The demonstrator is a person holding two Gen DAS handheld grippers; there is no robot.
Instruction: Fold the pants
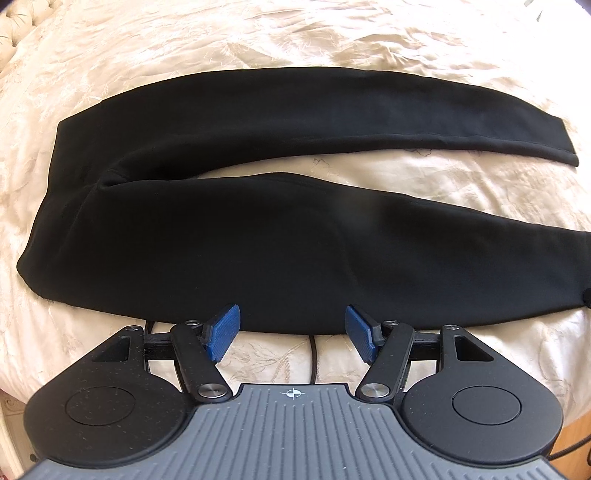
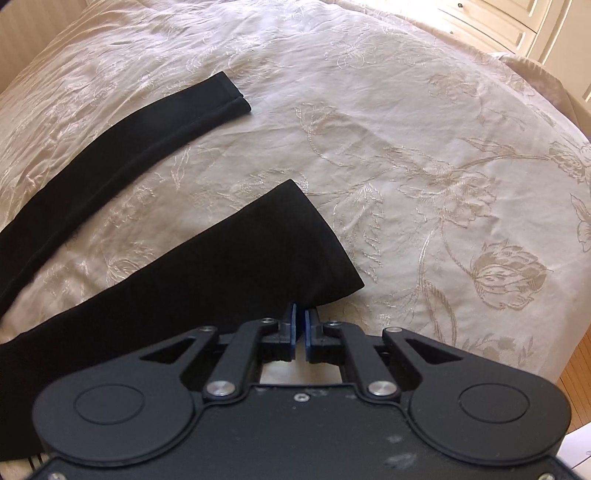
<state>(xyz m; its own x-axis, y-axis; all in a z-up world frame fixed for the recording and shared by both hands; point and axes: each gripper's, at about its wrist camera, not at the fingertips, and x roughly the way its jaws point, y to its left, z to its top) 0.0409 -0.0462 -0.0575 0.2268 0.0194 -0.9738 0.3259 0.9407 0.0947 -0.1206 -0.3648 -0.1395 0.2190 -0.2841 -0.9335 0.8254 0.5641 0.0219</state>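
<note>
Pants (image 1: 221, 251) lie spread on the bedspread (image 1: 258, 44); left gripper (image 1: 291, 334) hangs released at their near edge, right gripper (image 2: 300, 325) clenched on one leg's hem.

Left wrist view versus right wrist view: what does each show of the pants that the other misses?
Only the left wrist view shows the waist end and the crotch where the legs join, with the left gripper open, its fingers astride the near edge of the pants.

Only the right wrist view shows the right gripper pinched shut on the near leg's cuff, plus white cabinets beyond the bed.

Both show the two black legs spread apart on the cream floral bedspread, and the far leg's hem.
</note>
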